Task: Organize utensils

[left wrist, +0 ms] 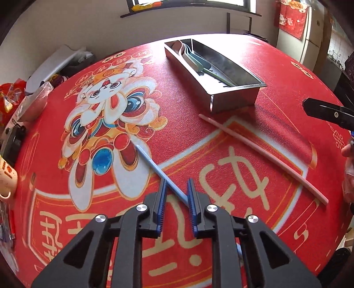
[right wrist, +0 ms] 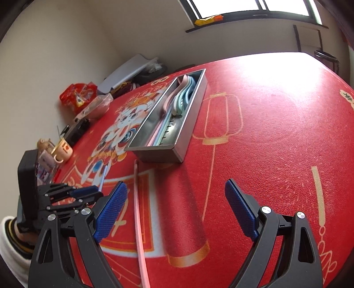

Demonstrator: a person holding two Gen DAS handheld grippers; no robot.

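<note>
A red printed worktop [left wrist: 221, 55] carries a steel utensil tray [left wrist: 232, 93] at one o'clock in the left wrist view, with pastel spoons [left wrist: 192, 57] in it. A pink chopstick [left wrist: 265, 155] lies just beside the tray at three o'clock. The left tool [left wrist: 177, 188], narrow, pinches a blue chopstick [left wrist: 152, 162] at six o'clock. The right tool [right wrist: 177, 195] stands wide, holding nothing.

i see a red tablecloth [right wrist: 276, 137] printed with a cartoon lion dancer [left wrist: 104, 115], a cream mug [right wrist: 63, 151] and a red snack bag [right wrist: 77, 95] along its left edge, a white fridge [left wrist: 312, 33] with a red cloth [left wrist: 292, 17] hanging beside it.
</note>
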